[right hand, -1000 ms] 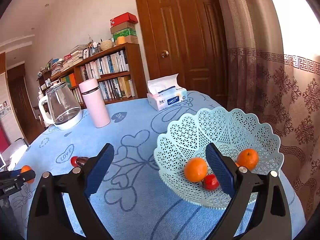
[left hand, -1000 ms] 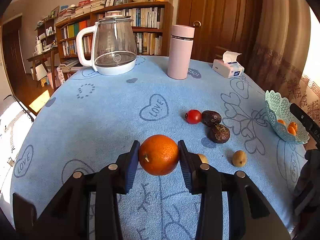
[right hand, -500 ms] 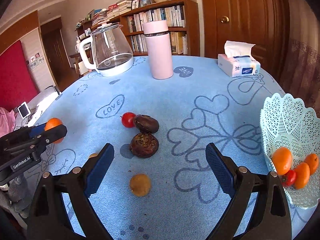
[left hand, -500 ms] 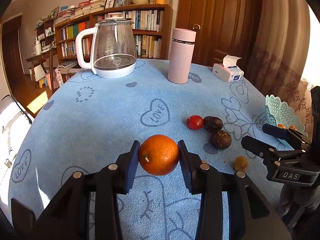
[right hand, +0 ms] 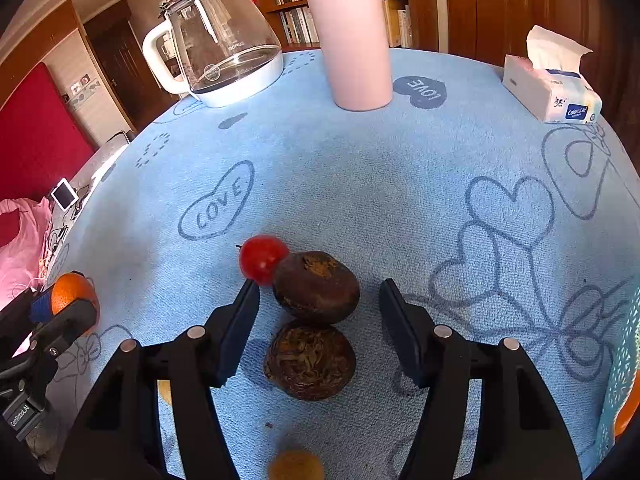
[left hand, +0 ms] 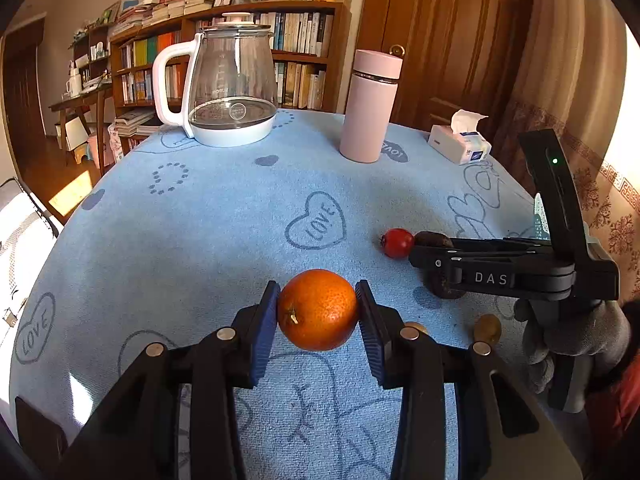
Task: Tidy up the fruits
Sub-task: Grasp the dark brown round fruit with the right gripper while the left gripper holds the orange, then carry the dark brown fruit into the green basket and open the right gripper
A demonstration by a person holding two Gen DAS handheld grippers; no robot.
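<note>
My left gripper (left hand: 318,312) is shut on an orange (left hand: 318,309) and holds it above the blue tablecloth. My right gripper (right hand: 319,294) is open, its jaws on either side of a dark brown fruit (right hand: 317,286). A second dark brown fruit (right hand: 311,360) lies just nearer, between the fingers. A red tomato (right hand: 262,258) touches the far one on its left. In the left wrist view the right gripper (left hand: 424,258) reaches in from the right beside the tomato (left hand: 397,243). Two small yellow-brown fruits (left hand: 487,328) lie near the front.
A glass kettle (left hand: 228,88), a pink flask (left hand: 372,106) and a tissue box (left hand: 460,144) stand at the back of the table. The mint basket's rim (right hand: 624,360) shows at the right edge, with an orange fruit (right hand: 626,412) inside.
My right gripper has swung left from the basket and come down over the dark brown fruits. My left gripper still holds the orange in about the same place.
</note>
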